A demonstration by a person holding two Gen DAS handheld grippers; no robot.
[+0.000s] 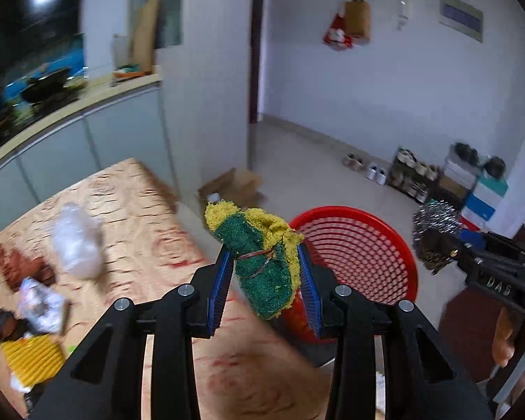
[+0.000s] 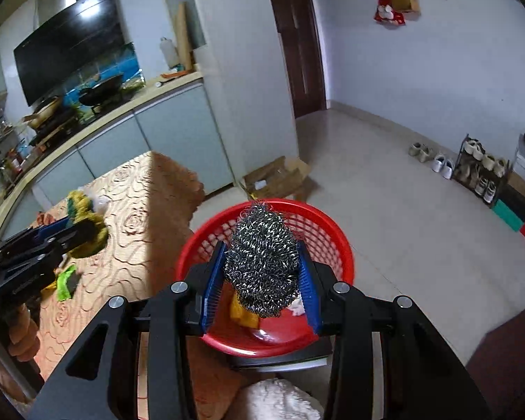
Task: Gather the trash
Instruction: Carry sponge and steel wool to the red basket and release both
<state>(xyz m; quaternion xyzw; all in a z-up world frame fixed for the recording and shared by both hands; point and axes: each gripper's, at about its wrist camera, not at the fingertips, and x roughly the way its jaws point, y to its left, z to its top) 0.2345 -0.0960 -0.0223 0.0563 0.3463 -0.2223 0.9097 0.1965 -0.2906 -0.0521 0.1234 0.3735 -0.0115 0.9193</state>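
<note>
My left gripper is shut on a worn green and yellow sponge tied with a rubber band, held above the table edge just left of the red mesh basket. My right gripper is shut on a steel wool scrubber, held over the red basket. The scrubber also shows in the left wrist view. The sponge also shows in the right wrist view. Yellow and white scraps lie in the basket bottom.
The table has a patterned cloth with a clear plastic bag, crumpled wrappers, a yellow ribbed piece and a green scrap. A cardboard box and shoe rack stand on the floor. A kitchen counter runs behind.
</note>
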